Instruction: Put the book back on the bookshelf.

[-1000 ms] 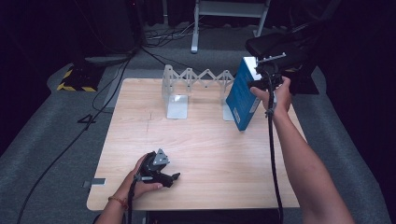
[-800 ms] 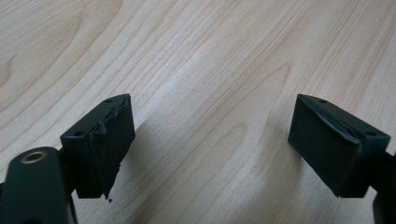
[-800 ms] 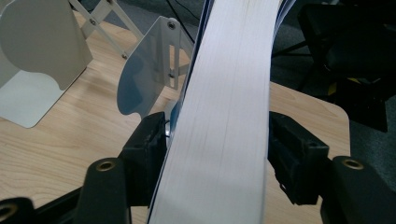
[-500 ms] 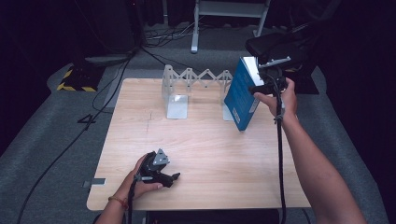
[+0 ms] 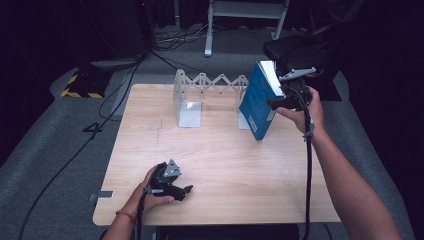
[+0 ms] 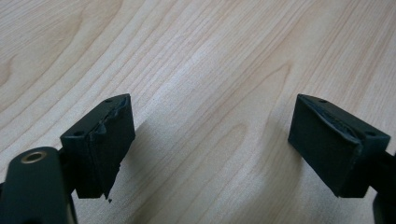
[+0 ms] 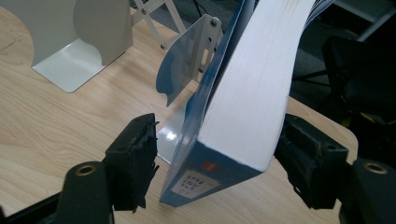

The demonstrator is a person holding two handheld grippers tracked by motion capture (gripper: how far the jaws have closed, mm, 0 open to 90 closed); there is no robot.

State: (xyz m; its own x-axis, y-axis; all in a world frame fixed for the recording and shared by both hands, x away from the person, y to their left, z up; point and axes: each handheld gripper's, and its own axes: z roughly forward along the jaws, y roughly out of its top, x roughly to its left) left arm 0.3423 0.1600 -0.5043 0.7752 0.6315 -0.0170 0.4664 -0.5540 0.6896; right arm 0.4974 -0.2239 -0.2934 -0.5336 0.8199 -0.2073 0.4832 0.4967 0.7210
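Between the right gripper's (image 7: 212, 158) just-opening fingers, left pad clear, leans the thick blue softcover book (image 7: 238, 93) against the white metal bookend (image 7: 187, 70) on the desk; withdraw straight back without nudging it; left gripper (image 6: 210, 144) fingers wide, empty.

- My right gripper (image 7: 215, 163) has its black jaws either side of the blue book (image 7: 233, 107); they have just been opening, with a gap on the left, and I can't tell about the right
- I see the book leaning, white page edge towards me
- Behind it a white bookend (image 7: 187, 65) rises from the wooden table (image 7: 56, 126)
- A second bookend (image 7: 70, 42) stands well apart, upper left
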